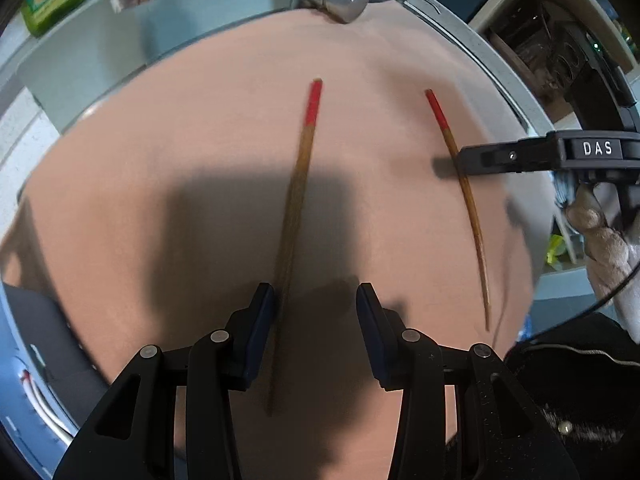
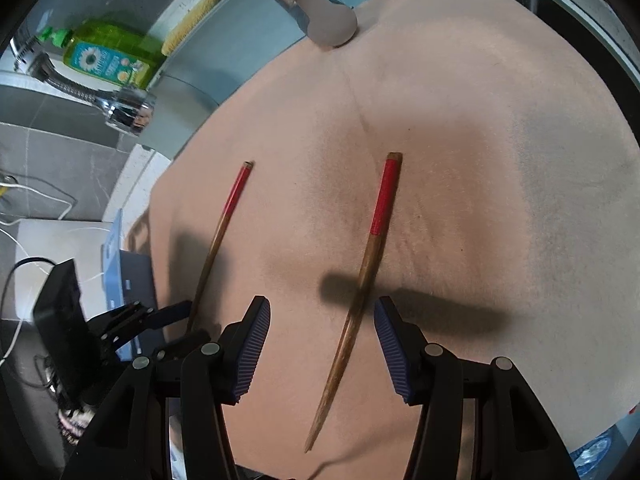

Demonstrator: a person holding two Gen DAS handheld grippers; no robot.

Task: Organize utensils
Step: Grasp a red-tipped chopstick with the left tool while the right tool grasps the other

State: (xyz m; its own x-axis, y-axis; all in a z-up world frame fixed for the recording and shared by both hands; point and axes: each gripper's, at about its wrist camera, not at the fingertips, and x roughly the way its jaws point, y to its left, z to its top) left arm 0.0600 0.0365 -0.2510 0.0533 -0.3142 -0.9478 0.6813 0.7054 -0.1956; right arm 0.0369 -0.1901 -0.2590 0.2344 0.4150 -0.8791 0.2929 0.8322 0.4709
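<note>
Both tongs are spread apart and pinch nothing, one over each chopstick on the pink cloth.

Left wrist view: my left tongs [image 1: 316,300] sit at the bottom middle of the frame. The left chopstick [image 1: 298,196] runs from its red end near the top middle down between the two pads, close beside the left pad [image 1: 256,336]. I cannot tell if it touches that pad. The right chopstick [image 1: 464,192] lies well apart at the right of the frame, and a black finger of my other tongs reaches over it from the right edge.

Right wrist view: my right tongs [image 2: 322,344] are at the bottom middle. The right chopstick [image 2: 360,292] lies slanted between the pads, touching neither. The left chopstick [image 2: 218,244] is at the middle left. The cloth [image 2: 500,160] covers the table.

I think the job now is to pick up both sticks. I should go straight down, keep each stick in the middle of the pads, then squeeze slowly so the thin stick does not roll away.
</note>
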